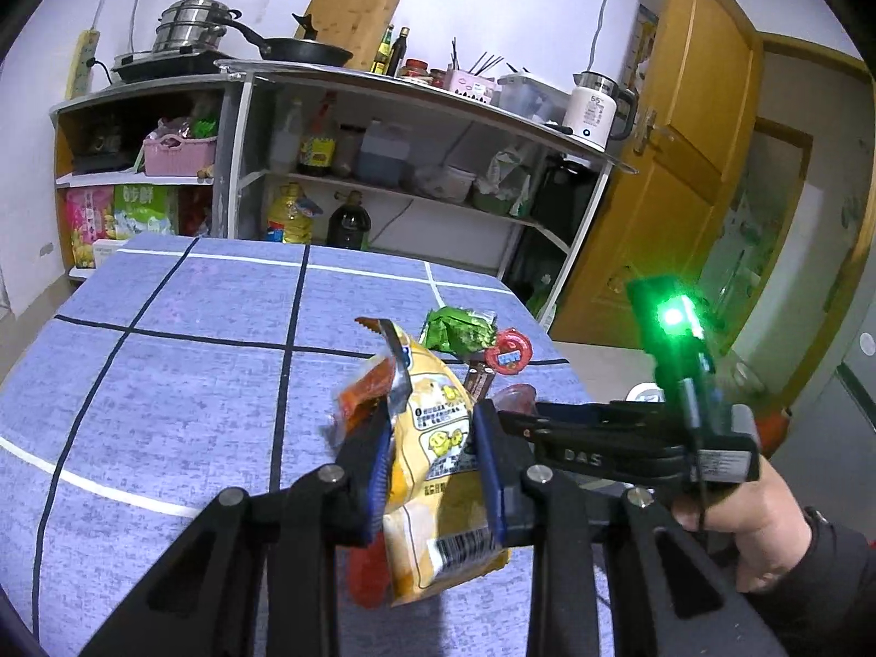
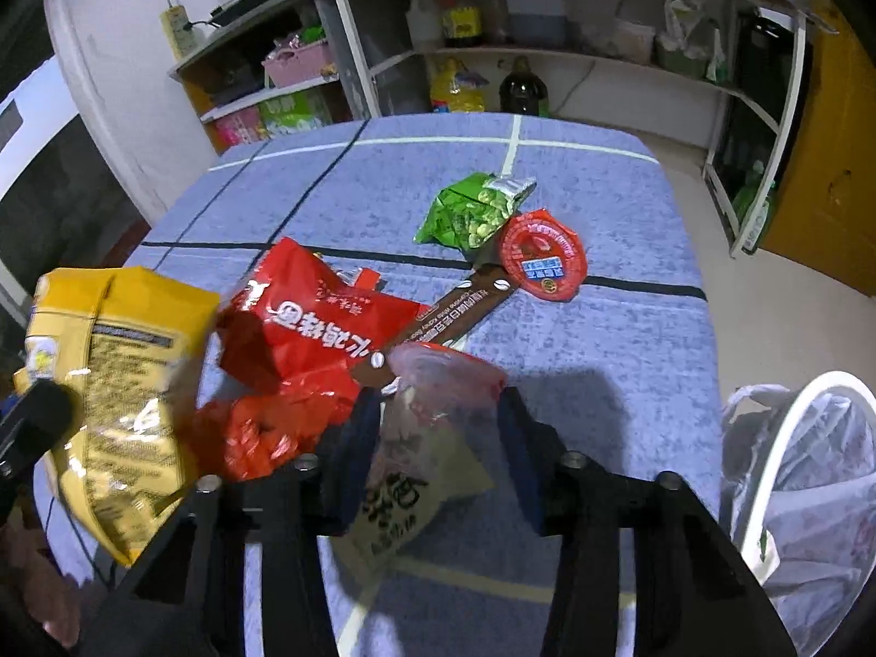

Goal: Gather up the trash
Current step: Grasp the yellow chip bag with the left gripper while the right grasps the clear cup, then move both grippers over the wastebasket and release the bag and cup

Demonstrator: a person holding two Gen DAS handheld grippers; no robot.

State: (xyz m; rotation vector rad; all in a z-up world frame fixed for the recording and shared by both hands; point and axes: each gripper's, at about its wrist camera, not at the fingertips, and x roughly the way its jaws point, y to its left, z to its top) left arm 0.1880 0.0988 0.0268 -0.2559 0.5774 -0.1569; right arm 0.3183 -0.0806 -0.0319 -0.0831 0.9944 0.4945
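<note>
The left claw [image 1: 432,471] is closed on a yellow snack bag [image 1: 432,471], gripping it between the blue pads [image 1: 489,471]; the bag hangs above the blue grid-patterned desk [image 1: 164,383], clear of its surface. In the right wrist view the same bag [image 2: 117,394] appears at the left edge, beside the red wrappers.

The right claw [image 2: 438,454] sits around a clear plastic cup with a red rim [image 2: 446,378] and a pale printed packet [image 2: 405,503]. Its fingers [image 2: 517,438] stand close on either side of the cup, but whether they press on it cannot be told, as this area is blurred.

Just left of the right claw, a red crumpled wrapper [image 2: 306,323] lies on the desk. A long brown sachet [image 2: 454,306] runs from under the cup toward a red round lid [image 2: 542,257], touching both. A green snack packet [image 2: 471,213] lies just beyond the lid.

At the right edge, beside the desk, a white-rimmed bin lined with a clear bag [image 2: 810,471] stands on the floor.

Behind the desk, a shelf unit [image 1: 383,126] carries bottles, a frying pan [image 1: 304,49] and a white kettle [image 1: 594,115].
</note>
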